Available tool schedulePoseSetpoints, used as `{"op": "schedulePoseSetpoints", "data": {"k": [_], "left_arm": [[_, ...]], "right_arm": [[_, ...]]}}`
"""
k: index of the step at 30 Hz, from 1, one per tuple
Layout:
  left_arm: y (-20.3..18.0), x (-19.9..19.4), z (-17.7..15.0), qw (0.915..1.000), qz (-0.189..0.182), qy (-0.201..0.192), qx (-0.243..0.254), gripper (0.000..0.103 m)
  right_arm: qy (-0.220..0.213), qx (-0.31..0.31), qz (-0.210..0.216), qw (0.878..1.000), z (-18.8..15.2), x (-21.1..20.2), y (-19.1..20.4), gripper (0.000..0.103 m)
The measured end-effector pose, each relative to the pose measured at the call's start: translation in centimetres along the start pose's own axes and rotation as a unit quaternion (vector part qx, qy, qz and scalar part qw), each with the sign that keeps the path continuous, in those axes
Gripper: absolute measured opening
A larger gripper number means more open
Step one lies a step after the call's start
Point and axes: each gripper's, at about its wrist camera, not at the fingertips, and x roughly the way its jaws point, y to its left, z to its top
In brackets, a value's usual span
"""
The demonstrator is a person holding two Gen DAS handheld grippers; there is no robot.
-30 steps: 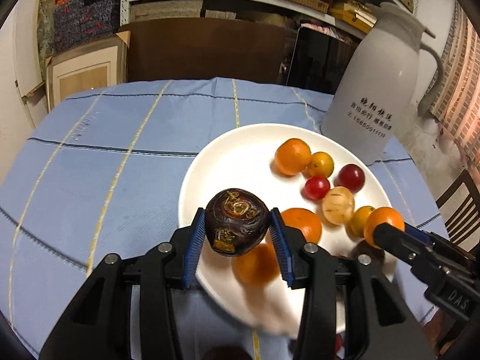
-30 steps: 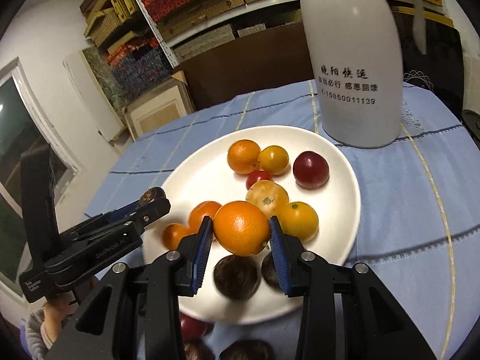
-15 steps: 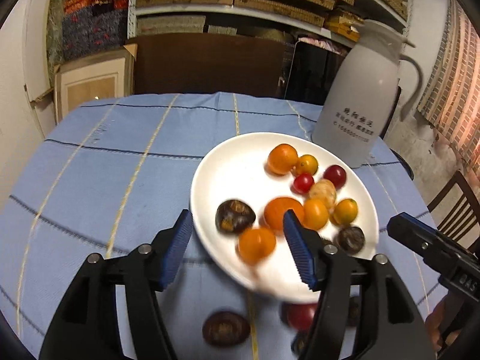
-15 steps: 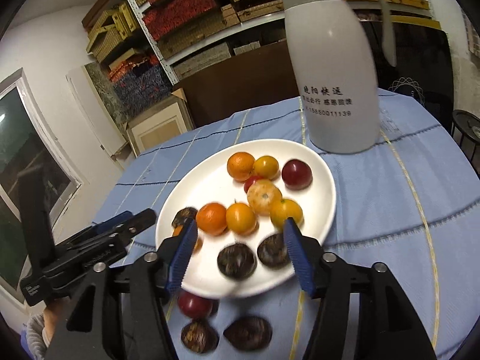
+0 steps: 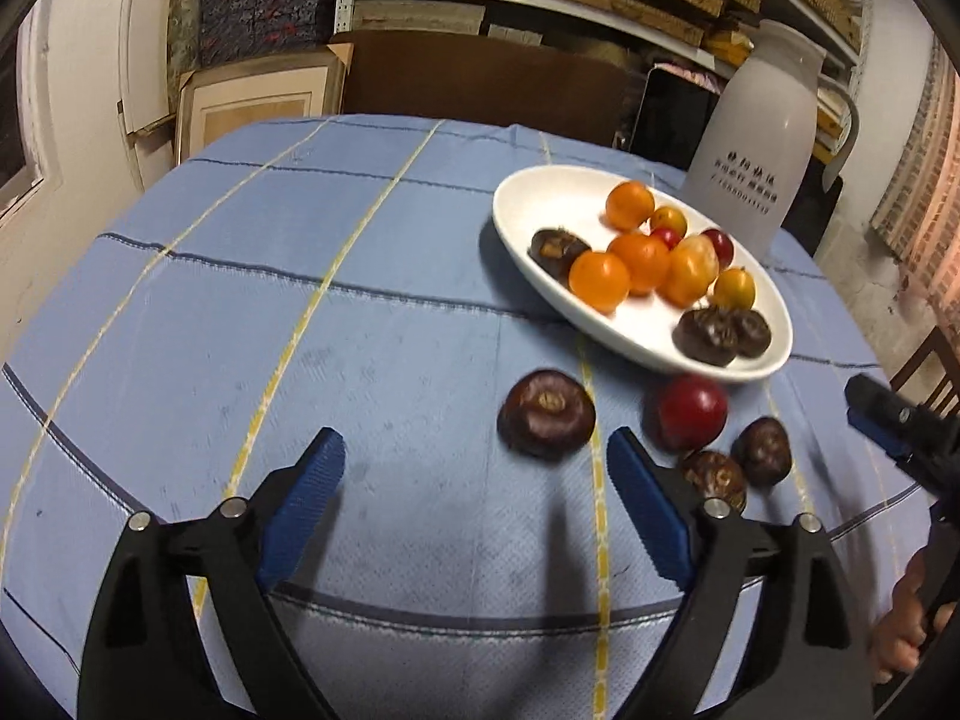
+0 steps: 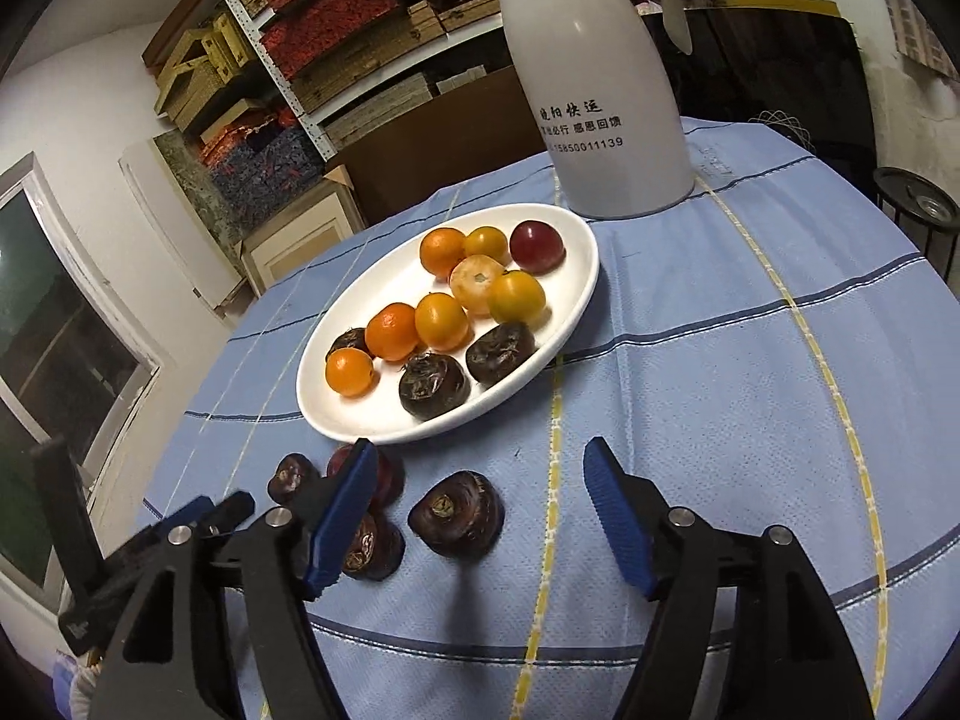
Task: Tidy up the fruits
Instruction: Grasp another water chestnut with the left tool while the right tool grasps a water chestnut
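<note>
My left gripper (image 5: 474, 468) is opening, nothing between its jaws; the dark chestnut (image 5: 546, 412) lies on the cloth just ahead, slightly right. My right gripper (image 6: 480, 501), also opening and empty, has another chestnut (image 6: 457, 513) just ahead-left.

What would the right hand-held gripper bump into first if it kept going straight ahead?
Probably the bare tablecloth, since the right hand-held gripper tilts downward with opening, empty jaws. The white plate lies farther along, slightly left; depth is uncertain.

The white thermos jug (image 6: 606, 84) carries dark Chinese characters and, under them, the number 15850011139; no other text is readable.
</note>
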Motion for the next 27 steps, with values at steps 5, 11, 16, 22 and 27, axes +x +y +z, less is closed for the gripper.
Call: {"op": "schedulePoseSetpoints", "data": {"k": [5,11,16,22,27], "left_arm": [[-1.0,-0.1,-0.2,0.9994,0.021,-0.007,0.025,0.096],[-1.2,0.6,-0.3,0.9991,0.029,0.007,0.029,0.097],[-1.0,0.9,-0.4,0.9992,0.03,0.015,0.021,0.097],[-0.9,1.0,-0.4,0.9992,0.029,0.019,0.02,0.097],[-1.1,1.1,-0.4,0.9991,0.027,0.023,0.022,0.097]], "right_arm": [[0.016,-0.01,-0.005,1.0,-0.3,0.7,0.4,0.078],[0.033,-0.044,-0.023,0.998,-1.2,1.5,1.4,0.08],[0.035,-0.092,-0.059,0.993,-1.8,2.1,2.5,0.08],[0.034,-0.143,-0.08,0.986,-2.7,2.5,3.7,0.071],[0.051,-0.137,-0.079,0.986,-2.7,3.1,3.1,0.062]]}}
